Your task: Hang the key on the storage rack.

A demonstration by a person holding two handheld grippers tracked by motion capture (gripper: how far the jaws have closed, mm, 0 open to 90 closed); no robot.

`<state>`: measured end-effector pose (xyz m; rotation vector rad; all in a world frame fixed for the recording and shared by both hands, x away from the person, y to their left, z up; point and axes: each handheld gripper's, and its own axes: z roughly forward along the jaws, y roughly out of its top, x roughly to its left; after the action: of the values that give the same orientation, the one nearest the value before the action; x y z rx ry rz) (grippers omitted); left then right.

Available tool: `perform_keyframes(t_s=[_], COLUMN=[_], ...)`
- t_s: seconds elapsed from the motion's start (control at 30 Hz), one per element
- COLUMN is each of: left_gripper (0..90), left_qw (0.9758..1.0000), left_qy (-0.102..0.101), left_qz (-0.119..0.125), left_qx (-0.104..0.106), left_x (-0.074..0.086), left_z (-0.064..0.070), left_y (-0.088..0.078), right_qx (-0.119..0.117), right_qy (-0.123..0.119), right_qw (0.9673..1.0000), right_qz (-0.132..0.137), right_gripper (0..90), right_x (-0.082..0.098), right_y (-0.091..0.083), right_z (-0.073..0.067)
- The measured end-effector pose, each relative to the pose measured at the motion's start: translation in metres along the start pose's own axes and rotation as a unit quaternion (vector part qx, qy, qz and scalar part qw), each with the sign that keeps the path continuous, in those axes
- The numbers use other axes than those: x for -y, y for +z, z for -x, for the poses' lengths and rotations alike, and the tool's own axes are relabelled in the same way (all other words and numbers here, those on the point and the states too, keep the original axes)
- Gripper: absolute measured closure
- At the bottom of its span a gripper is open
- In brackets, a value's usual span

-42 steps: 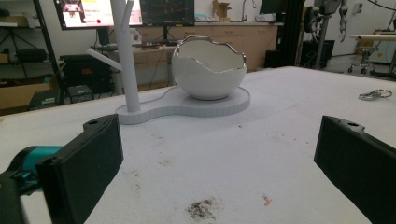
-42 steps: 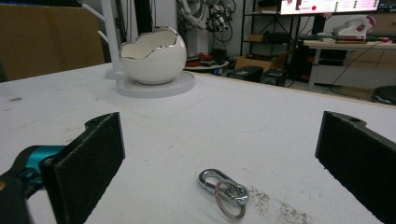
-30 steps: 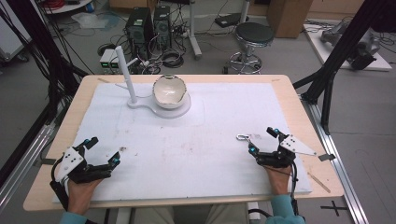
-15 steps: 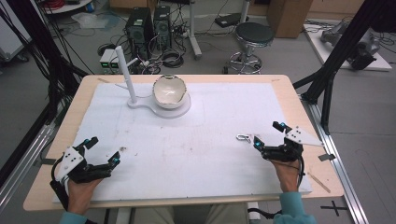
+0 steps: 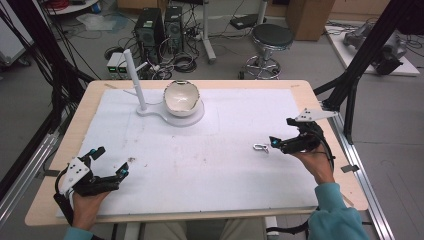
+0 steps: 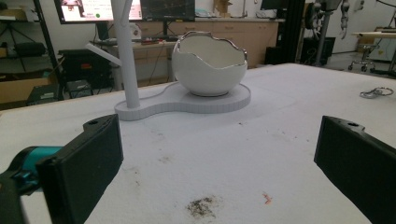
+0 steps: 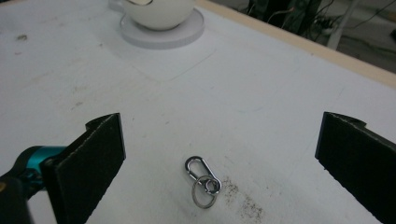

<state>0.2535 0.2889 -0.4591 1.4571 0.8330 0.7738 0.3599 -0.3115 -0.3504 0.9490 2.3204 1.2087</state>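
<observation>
Right gripper (image 5: 278,144): jaws spread wide with nothing between them. In the high view it sits near the tabletop's right edge, about halfway between near and far edges, pointing left at the key clip. Since a second ago it has moved away from the person and slightly right; the hand behind it has risen and turned with it.

Key clip (image 7: 201,182): a small metal snap hook with a ring, lying flat on the white mat (image 5: 225,165). In the right gripper view it lies in the gap between the two black jaws, touching neither. In the high view it is just left of the gripper tips, and it has not shifted since the earlier frames.

Left gripper (image 5: 111,168): jaws wide apart and empty, near the tabletop's near-left corner. It has stayed where it was a second ago.

Egg-shaped bowl (image 6: 209,64): white, with a jagged silver rim, standing on a white base (image 6: 182,100) toward the far edge, left of centre. No change.

White post (image 5: 135,79): upright on the same base, left of the bowl. No change.

Mat marks: a dark smudge (image 6: 201,207) between the left gripper's jaws.
</observation>
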Motion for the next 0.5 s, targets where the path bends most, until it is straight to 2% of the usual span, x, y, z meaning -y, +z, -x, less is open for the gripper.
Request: perform_keyframes(t_s=[0.03,0.07,0.1,0.17,0.2,0.33,0.43,0.47,0.5], left_gripper=[1.7,1.7,1.7,1.7,1.8,1.7,1.7,1.8,1.7], left_qw=[1.0,1.0,1.0,1.0,1.0,1.0,1.0,1.0,1.0], left_qy=[0.0,-0.001,-0.001,-0.001,0.0,0.0,0.0,-0.001,0.0], left_qz=[0.0,0.0,0.0,0.0,0.0,0.0,0.001,0.001,0.001], left_qx=[0.0,0.0,0.001,0.0,0.001,0.002,0.002,0.002,0.001], left_x=[0.0,0.0,0.0,0.0,0.0,0.0,0.0,0.0,0.0], left_z=[0.0,0.0,0.0,0.0,0.0,0.0,0.0,0.0,0.0], left_y=[0.0,0.0,0.0,0.0,0.0,0.0,0.0,0.0,0.0], right_qx=[0.0,-0.004,-0.005,-0.004,-0.005,-0.007,-0.01,-0.01,-0.011], right_qy=[0.0,-0.009,-0.012,-0.016,-0.017,-0.02,-0.023,-0.023,-0.025], right_qw=[1.0,0.9994,0.9989,0.9984,0.9971,0.993,0.9891,0.9891,0.9859], right_qz=[0.0,-0.032,-0.044,-0.054,-0.074,-0.117,-0.145,-0.145,-0.165], right_gripper=[0.7,0.7,0.7,0.7,0.7,0.7,0.7,0.7,0.7], right_x=[0.0,-0.005,-0.006,-0.008,-0.01,-0.01,-0.008,-0.008,-0.006], right_y=[0.0,0.006,0.008,0.01,0.016,0.028,0.037,0.037,0.042], right_z=[0.0,0.001,0.001,0.001,0.001,0.004,0.006,0.006,0.006])
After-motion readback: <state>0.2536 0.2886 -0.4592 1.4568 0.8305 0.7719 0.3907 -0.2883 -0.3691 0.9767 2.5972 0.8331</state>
